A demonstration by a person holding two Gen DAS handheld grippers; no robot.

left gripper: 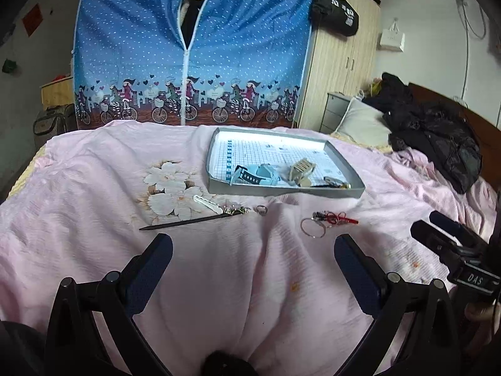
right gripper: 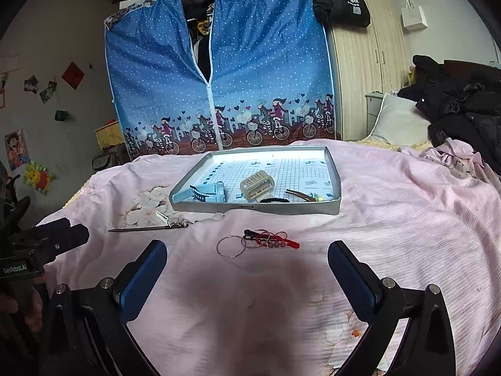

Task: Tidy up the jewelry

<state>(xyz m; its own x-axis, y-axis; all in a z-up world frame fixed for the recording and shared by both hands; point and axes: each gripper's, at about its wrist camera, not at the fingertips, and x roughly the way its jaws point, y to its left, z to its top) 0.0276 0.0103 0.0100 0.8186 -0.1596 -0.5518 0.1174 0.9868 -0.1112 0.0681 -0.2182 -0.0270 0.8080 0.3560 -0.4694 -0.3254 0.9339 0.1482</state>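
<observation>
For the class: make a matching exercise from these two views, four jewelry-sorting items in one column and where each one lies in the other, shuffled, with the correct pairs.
Things:
1. light blue watch
2. black hair stick
3. red cord bracelet
4. beige hair claw

Places:
A. on the pink bedspread, left of the silver rings
B. inside the grey tray, near its left end
C. on the bedspread, right beside the silver rings
D. inside the tray, around the middle

Pairs: 1-B, 2-A, 3-C, 4-D
</observation>
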